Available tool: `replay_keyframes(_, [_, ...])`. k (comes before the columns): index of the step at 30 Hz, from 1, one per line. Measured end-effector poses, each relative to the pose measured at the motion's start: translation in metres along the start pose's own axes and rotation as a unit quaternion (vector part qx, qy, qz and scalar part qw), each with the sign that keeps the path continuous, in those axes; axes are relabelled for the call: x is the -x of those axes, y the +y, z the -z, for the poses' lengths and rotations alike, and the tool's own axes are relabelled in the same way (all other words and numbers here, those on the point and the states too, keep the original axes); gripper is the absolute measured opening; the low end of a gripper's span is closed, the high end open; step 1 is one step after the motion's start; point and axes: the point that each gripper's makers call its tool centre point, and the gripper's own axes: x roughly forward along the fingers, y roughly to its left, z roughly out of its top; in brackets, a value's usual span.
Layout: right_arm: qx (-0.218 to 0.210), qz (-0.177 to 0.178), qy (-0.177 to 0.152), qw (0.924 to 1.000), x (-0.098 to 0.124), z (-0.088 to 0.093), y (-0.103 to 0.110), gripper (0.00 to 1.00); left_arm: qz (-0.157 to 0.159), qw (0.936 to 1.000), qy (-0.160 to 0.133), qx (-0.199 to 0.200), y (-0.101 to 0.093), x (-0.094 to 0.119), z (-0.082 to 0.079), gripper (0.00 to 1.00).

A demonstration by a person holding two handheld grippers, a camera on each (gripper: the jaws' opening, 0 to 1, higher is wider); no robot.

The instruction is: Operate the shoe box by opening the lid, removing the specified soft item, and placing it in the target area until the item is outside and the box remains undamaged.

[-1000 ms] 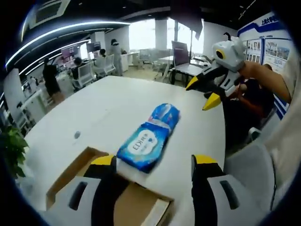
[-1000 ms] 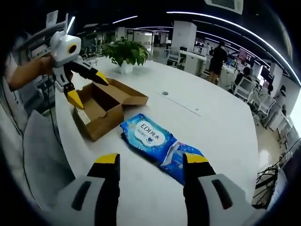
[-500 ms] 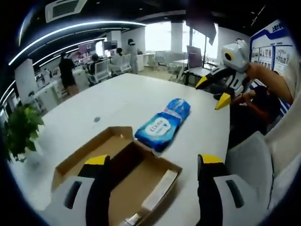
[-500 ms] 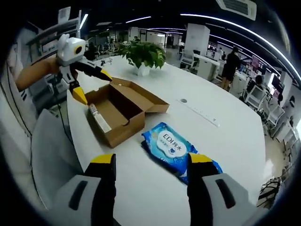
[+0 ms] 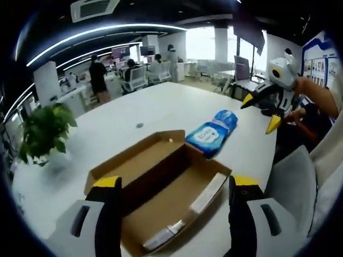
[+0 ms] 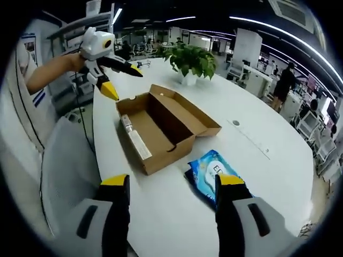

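An open brown cardboard shoe box lies on the white table, lid folded back, with a pale strip along one inner wall. A blue pack of wet wipes rests on the table just beside the box. My left gripper hangs open over the box's near end, nothing between its jaws; it also appears as the left gripper above the box's far corner. My right gripper is open and empty, near the wipes; it shows as the right gripper beyond the pack.
A potted green plant stands on the table near the box. A grey chair back sits at the table's edge. A small dark spot marks the tabletop. People and desks fill the office behind.
Both cameras have pulled back from the wipes pack. The left one now looks down over the open box; the pack lies still on the table. Both grippers stay open.
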Motion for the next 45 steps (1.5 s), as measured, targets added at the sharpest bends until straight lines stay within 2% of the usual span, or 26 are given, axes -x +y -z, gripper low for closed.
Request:
replay_keyframes(6, [0.022, -0.02, -0.001, 0.9996, -0.012, -0.01, 0.007, 0.61, -0.036, 0.9991, 0.011, 0.022, 0.022, 0.01, 0.024, 0.77])
replay_keyframes(17, [0.064, -0.058, 0.014, 0.9961, -0.039, -0.019, 0.009, 0.61, -0.075, 0.9952, 0.027, 0.057, 0.039, 0.026, 0.062, 0.67])
replay_keyframes(23, [0.093, -0.079, 0.023, 0.9923, -0.053, -0.021, 0.01, 0.6, -0.1, 0.991, 0.038, 0.08, 0.049, 0.031, 0.081, 0.57])
replay_keyframes(31, [0.119, -0.097, 0.036, 0.9875, -0.068, -0.022, 0.016, 0.58, -0.128, 0.9838, 0.066, 0.106, 0.061, 0.032, 0.108, 0.42])
replay_keyframes(36, [0.128, -0.113, 0.037, 0.9846, -0.081, -0.027, 0.022, 0.57, -0.14, 0.9785, 0.07, 0.134, 0.063, 0.031, 0.12, 0.35])
replay_keyframes(39, [0.136, -0.121, 0.039, 0.9826, -0.089, -0.028, 0.024, 0.55, -0.159, 0.9729, 0.078, 0.149, 0.068, 0.033, 0.13, 0.3])
replay_keyframes(45, [0.141, -0.135, 0.043, 0.9797, -0.104, -0.032, 0.024, 0.52, -0.174, 0.9642, 0.076, 0.185, 0.073, 0.035, 0.14, 0.24])
